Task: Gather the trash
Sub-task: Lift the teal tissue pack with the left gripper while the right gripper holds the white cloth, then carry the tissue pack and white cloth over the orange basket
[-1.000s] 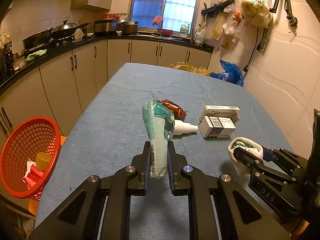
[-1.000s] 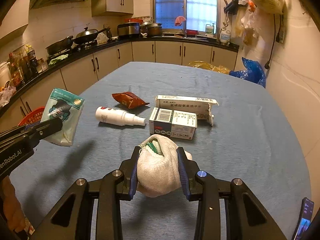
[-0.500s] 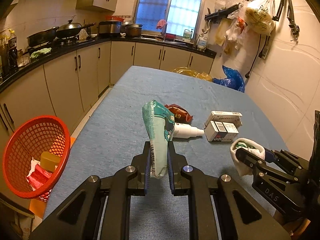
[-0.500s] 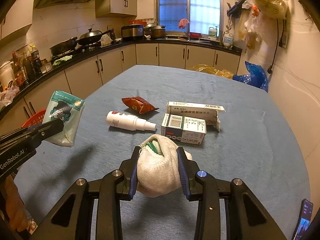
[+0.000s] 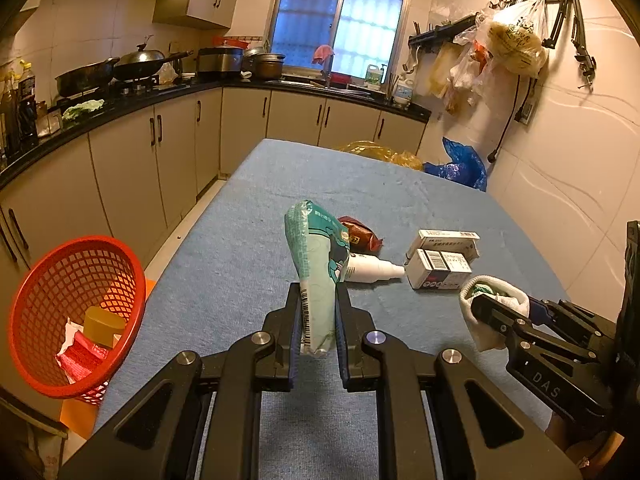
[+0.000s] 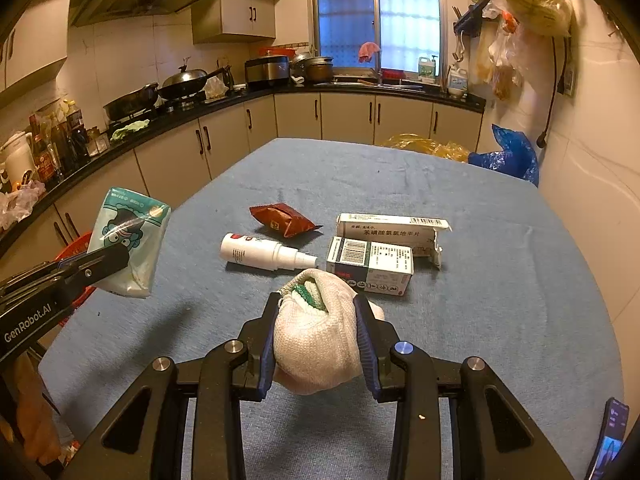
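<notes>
Already binned: I see a yellow block and some red and white wrappers lying in the red basket (image 5: 76, 316), so part of the collecting looks done.
Left hand-held gripper (image 5: 317, 316): clamped on the teal snack packet (image 5: 316, 268), lifted clear of the tabletop (image 5: 248, 264), to the right of the basket.
Right hand-held gripper (image 6: 318, 334): clamped on a balled white cloth (image 6: 320, 340), farther from the basket, also off the tabletop.
Left on the tabletop: the white spray bottle (image 6: 266, 254), the brown wrapper (image 6: 282, 220) and two cardboard boxes (image 6: 370, 264), all well apart from the basket.
My judgement: roughly midway; I have two pieces in hand to drop, then four more to fetch.
</notes>
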A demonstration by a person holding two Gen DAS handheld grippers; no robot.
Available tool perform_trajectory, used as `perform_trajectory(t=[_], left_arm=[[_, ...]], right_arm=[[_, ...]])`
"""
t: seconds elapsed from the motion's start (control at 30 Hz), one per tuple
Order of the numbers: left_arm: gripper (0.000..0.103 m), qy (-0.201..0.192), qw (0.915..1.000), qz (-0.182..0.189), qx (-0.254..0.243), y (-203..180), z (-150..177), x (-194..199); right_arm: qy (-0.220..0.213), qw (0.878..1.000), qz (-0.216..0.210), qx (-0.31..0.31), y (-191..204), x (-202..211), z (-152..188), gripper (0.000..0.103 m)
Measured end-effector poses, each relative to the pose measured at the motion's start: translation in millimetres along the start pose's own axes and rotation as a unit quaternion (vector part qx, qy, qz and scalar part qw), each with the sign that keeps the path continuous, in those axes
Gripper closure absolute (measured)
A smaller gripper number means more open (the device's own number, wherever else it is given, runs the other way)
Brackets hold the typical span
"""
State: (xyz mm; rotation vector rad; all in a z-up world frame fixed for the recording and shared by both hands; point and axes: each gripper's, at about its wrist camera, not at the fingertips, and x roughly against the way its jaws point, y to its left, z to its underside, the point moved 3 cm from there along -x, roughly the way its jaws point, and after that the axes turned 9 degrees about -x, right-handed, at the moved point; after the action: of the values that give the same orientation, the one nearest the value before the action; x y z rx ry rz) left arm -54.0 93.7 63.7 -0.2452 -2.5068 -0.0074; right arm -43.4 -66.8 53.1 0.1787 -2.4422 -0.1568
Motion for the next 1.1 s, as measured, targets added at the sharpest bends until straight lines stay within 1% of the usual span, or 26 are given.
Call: perform_trajectory(t=[0.3,0.53,0.9,1.1], left_arm=[[0.089,-0.004,0.9999,-0.009,0.006,5.1,-2.9,4.5],[0.089,-0.005,0.9996,-0.022,0.019,18.8,-1.8,9.3],[0.089,-0.007,0.9974,-0.052,0.048,61.0,4.1,19.9],[0.089,-0.013,0.9957,-0.066,0.063,83.6,6.3,27.8]], right_arm=[[0.005,1.0,-0.019,-0.009,-2.0,0.3,-2.2,0.065],[0.02,0.998,-0.056,-0.01,10.7,-4.1,-6.7,0.065],[0.027,0.994,-0.098,0.025,64.1,-14.8,-17.0,0.065],[0.029,0.992,-0.112,0.042,91.0,-22.4,-23.1,0.065]])
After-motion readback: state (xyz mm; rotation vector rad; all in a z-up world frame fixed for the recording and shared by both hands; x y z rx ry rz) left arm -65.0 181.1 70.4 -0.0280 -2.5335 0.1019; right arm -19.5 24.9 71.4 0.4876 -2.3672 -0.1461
